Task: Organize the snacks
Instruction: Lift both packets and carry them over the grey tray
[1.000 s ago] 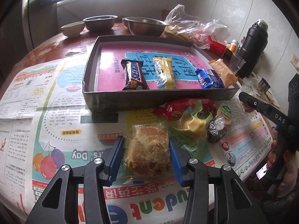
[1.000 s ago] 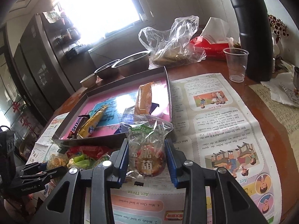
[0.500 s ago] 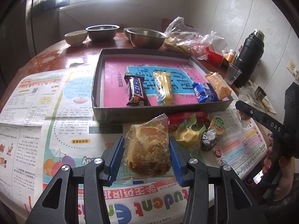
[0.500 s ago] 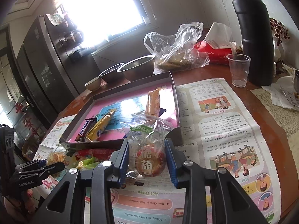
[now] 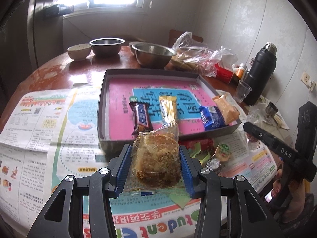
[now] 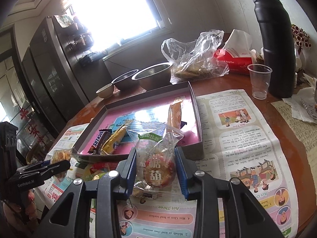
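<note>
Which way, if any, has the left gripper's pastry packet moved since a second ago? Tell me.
Yes. The pastry packet, clamped in the left gripper, has risen off the newspaper; it now overlaps the tray's front wall.

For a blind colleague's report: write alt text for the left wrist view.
The left gripper grips a clear-wrapped flaky pastry above a newspaper-covered table. Beyond it, a shallow box holds a Snickers bar, a yellow bar, a blue packet and an orange packet.
</note>
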Action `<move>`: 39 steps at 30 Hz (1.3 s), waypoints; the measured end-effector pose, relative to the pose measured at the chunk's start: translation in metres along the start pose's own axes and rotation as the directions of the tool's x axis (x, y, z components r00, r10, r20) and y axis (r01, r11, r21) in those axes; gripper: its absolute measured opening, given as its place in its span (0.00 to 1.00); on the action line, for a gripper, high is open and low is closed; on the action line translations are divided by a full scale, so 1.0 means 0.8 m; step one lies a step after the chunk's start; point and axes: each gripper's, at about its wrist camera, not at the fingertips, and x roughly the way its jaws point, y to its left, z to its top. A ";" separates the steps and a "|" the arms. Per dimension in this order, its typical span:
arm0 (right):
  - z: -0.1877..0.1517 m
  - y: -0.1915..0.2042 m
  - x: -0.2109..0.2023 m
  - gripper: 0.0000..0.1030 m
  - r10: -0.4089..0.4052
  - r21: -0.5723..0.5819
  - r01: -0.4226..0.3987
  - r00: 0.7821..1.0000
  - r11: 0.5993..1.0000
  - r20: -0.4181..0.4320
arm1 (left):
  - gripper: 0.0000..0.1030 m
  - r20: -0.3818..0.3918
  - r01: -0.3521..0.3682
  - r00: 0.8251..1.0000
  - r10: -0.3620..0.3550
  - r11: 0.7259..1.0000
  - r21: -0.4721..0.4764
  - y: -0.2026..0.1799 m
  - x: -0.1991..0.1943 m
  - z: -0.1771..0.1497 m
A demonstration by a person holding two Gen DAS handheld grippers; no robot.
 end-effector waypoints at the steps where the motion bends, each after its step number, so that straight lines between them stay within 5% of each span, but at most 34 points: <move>1: 0.000 0.001 0.000 0.36 0.001 -0.001 -0.001 1.000 1.000 0.001 | 0.47 0.004 0.002 1.000 -0.002 1.000 0.002 -0.001 0.000 0.002; 39: 0.043 0.032 0.030 0.36 0.024 -0.039 -0.023 0.999 0.999 0.030 | 0.47 0.061 0.046 0.997 -0.044 0.999 -0.029 0.007 0.024 0.054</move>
